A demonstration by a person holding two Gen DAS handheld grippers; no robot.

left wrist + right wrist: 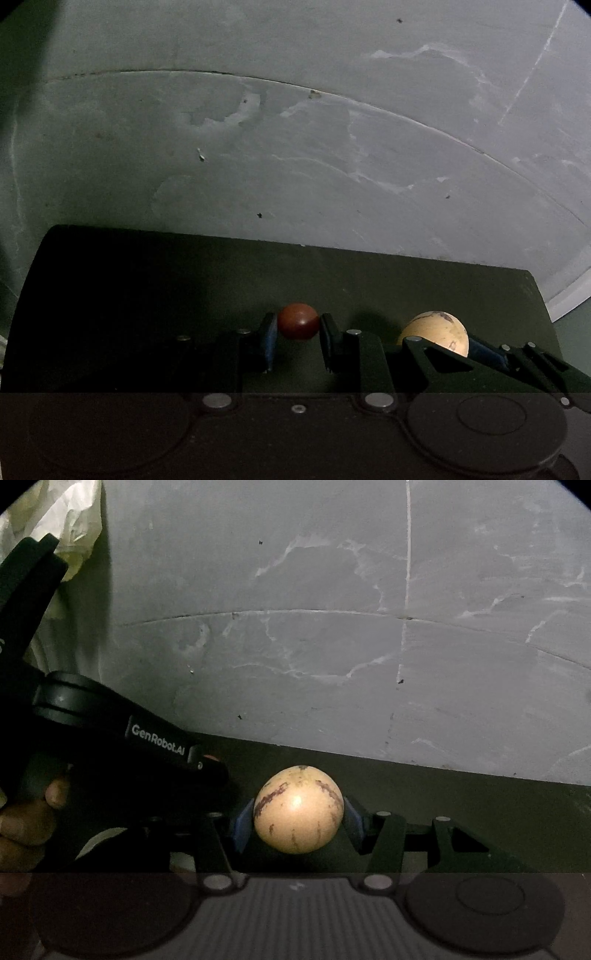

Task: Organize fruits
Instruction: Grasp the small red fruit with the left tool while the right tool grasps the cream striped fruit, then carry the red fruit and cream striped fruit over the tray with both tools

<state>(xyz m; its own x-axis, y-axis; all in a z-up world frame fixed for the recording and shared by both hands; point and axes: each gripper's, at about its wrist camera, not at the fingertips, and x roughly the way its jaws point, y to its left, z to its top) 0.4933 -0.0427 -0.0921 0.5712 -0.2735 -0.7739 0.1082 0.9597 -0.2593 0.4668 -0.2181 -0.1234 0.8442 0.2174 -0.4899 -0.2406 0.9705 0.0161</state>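
Starting at the left of the left wrist view, a dark olive table top [147, 295] is stretching across below a grey plastered wall [295, 129] marked with pale scuffs and a curved crack line. In the middle, the left gripper [297, 334] is clenching a small reddish-brown round fruit [297, 320] between its blue-padded fingers [271, 332], the fruit sitting at the fingertips just above the table. Further right, a pale yellow melon-like fruit [436, 330] with brown streaks is being gripped in the right gripper [437, 341], which is reaching in from the lower right corner, near the left one but not touching it.

In the right wrist view, a crumpled pale plastic sheet [62, 520] is hanging at the upper left. Below it, the black body of the left gripper [122, 738] is crossing the frame, its side carrying white lettering that reads "GenRobot.AI". A person's hand [29, 819] is wrapping around its handle at the lower left edge. At centre, the right gripper [297, 821] is grasping the pale yellow fruit [297, 808], its blue pads [242, 823] pressing on both sides, just above the dark table [480, 794]. The same grey wall [369, 646] is filling the background to the right.
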